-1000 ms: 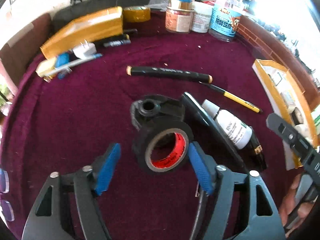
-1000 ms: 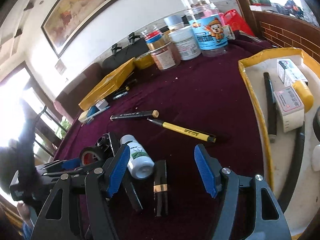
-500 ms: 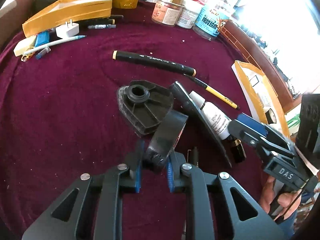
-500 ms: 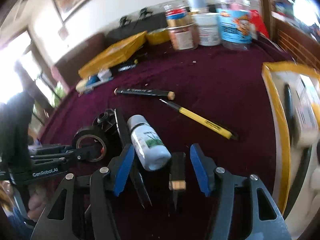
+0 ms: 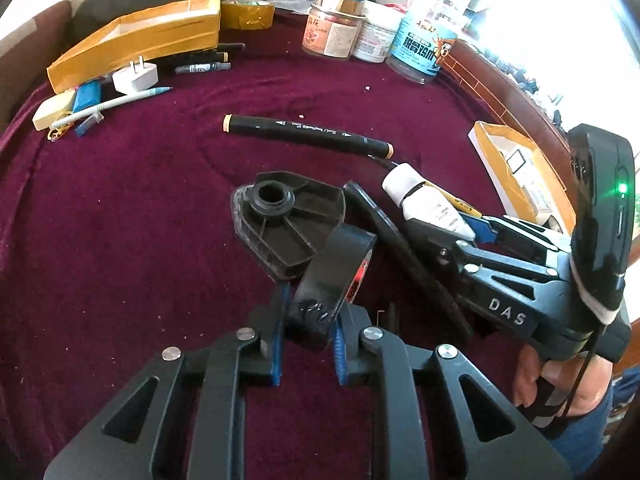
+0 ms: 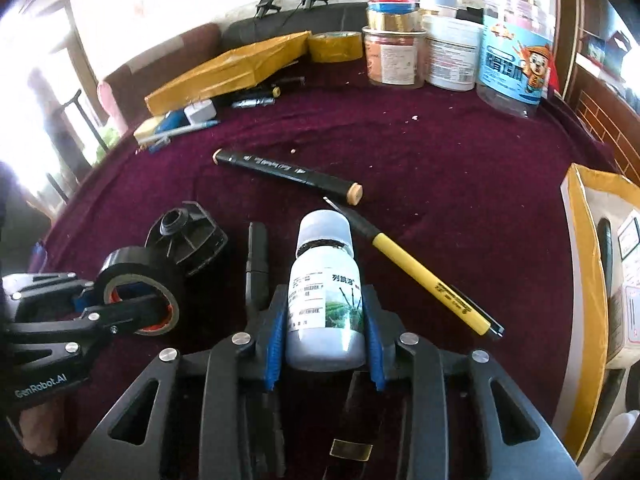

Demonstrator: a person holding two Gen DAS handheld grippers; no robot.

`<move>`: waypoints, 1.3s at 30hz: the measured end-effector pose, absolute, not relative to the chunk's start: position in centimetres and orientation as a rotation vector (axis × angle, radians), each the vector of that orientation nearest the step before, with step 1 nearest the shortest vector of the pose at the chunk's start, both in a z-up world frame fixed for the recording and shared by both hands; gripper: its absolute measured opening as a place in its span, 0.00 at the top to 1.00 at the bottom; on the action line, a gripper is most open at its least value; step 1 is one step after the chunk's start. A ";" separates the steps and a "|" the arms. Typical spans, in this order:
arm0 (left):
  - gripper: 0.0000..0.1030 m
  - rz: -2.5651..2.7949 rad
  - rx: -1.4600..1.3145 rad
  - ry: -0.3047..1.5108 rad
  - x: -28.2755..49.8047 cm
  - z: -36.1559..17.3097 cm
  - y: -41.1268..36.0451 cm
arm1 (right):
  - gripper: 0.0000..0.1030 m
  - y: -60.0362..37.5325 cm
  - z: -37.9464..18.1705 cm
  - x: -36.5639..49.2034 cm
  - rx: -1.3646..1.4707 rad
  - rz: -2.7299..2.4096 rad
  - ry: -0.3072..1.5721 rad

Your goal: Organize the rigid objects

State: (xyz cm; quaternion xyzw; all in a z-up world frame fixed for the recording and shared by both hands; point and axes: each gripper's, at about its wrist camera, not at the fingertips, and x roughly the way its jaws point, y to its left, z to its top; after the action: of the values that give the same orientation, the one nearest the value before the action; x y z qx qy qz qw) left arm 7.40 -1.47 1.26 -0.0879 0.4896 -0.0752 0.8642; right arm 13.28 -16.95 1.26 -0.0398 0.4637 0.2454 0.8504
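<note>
Slippage worries me: my left gripper [image 5: 310, 320] pinches the black tape roll [image 5: 332, 276] by one wall only, tilted, so it may swing; my right gripper [image 6: 326, 334] clamps the round white bottle [image 6: 326, 300] low over the cloth, where it could squirt out

Cloth [image 5: 120, 240]: deep maroon. Tape roll [image 5: 332, 280]: black, red inner core. Bottle [image 6: 326, 300]: white, white cap, black band at neck, green picture on label. Pen [image 6: 432, 284]: yellow barrel, black ends. Marker [image 5: 304, 134]: black, tan end caps. Gripper pads [image 6: 276, 344]: blue. Tray [image 5: 136, 46]: yellow-brown.
</note>
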 end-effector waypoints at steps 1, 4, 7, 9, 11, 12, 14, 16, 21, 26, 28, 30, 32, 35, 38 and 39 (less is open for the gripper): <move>0.85 -0.166 -0.188 1.027 7.4 1.3 -1.5 | 0.71 -17.2 1.4 13.3 -0.069 0.519 0.971; 0.85 -0.200 -0.215 1.036 7.5 1.2 -1.4 | 0.71 -17.9 1.7 13.3 -0.019 0.530 0.970; 0.85 -0.207 -0.210 1.024 7.4 1.5 -1.6 | 0.71 -18.0 1.9 13.4 -0.010 0.533 0.967; 0.85 -0.214 -0.201 1.022 7.3 1.5 -1.8 | 0.71 -18.1 2.0 13.2 -0.015 0.531 0.962; 0.85 -0.220 -0.196 1.024 7.3 1.5 -2.0 | 0.71 -18.1 2.0 13.3 -0.023 0.530 0.967; 0.85 -0.218 -0.191 1.024 7.3 1.5 -2.1 | 0.71 -18.0 1.9 13.3 -0.029 0.527 0.969; 0.85 -0.217 -0.189 1.027 7.3 1.5 -2.2 | 0.71 -17.9 1.6 13.3 -0.052 0.509 0.972; 0.85 -0.218 -0.191 1.031 7.4 1.4 -2.2 | 0.71 -17.7 1.5 13.2 -0.067 0.504 0.970; 0.85 -0.217 -0.190 1.032 7.4 1.4 -2.2 | 0.71 -17.5 1.2 13.2 -0.085 0.497 0.968; 0.85 -0.215 -0.177 1.026 7.3 1.4 -2.4 | 0.71 -17.4 1.2 13.2 -0.095 0.489 0.958; 0.85 -0.214 -0.172 1.024 7.2 1.4 -2.4 | 0.71 -17.3 1.2 13.1 -0.095 0.488 0.957; 0.85 -0.213 -0.168 1.023 7.2 1.4 -2.5 | 0.71 -17.3 1.2 13.1 -0.099 0.488 0.956; 0.85 -0.211 -0.164 1.021 7.2 1.4 -2.5 | 0.71 -17.3 1.2 13.1 -0.099 0.484 0.955; 0.85 -0.211 -0.163 1.020 7.1 1.4 -2.5 | 0.71 -17.4 1.2 13.1 -0.093 0.483 0.955; 0.85 -0.212 -0.159 1.019 7.0 1.5 -2.6 | 0.71 -17.7 1.4 13.1 -0.078 0.482 0.952; 0.85 -0.212 -0.157 1.018 7.0 1.5 -2.6 | 0.71 -17.9 1.5 13.1 -0.071 0.477 0.947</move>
State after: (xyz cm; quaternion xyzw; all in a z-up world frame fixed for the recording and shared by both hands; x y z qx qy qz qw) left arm 7.02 -2.63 1.48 -0.0750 0.4859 -0.1011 0.8649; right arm 13.13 -17.89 1.54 -0.0339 0.4517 0.2276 0.8620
